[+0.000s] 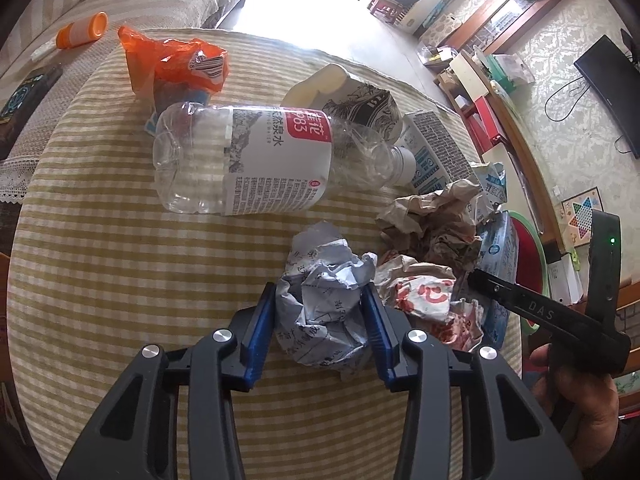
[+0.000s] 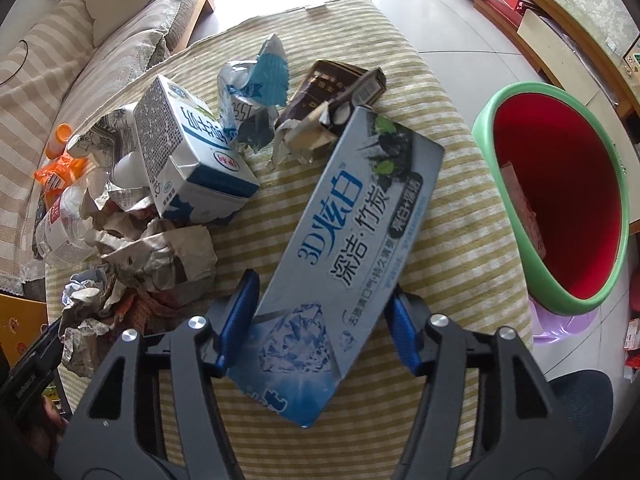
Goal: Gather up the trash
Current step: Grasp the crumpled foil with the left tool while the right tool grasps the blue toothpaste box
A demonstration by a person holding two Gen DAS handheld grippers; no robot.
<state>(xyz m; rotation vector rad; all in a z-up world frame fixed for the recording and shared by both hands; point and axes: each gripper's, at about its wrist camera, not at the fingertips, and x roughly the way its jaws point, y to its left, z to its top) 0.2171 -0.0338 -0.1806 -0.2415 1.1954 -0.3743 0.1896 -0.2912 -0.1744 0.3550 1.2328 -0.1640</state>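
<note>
My left gripper point(image 1: 320, 300) is shut on a crumpled ball of white printed paper point(image 1: 324, 304), its blue pads pressing both sides. My right gripper point(image 2: 324, 304) is shut on a long blue toothpaste box point(image 2: 352, 236), which sticks forward and tilts up to the right over the striped table. The right gripper also shows at the right edge of the left wrist view point(image 1: 532, 304). A red bin with a green rim point(image 2: 560, 200) stands on the floor just right of the table.
On the striped tablecloth point(image 1: 120, 280) lie a clear water bottle point(image 1: 248, 160), an orange wrapper point(image 1: 176, 64), a paper cup point(image 1: 348, 96), a milk carton point(image 2: 192, 160), a brown packet point(image 2: 336, 88), torn blue-white packaging point(image 2: 260, 84) and crumpled brown paper point(image 2: 160, 252). A sofa point(image 2: 80, 52) stands behind.
</note>
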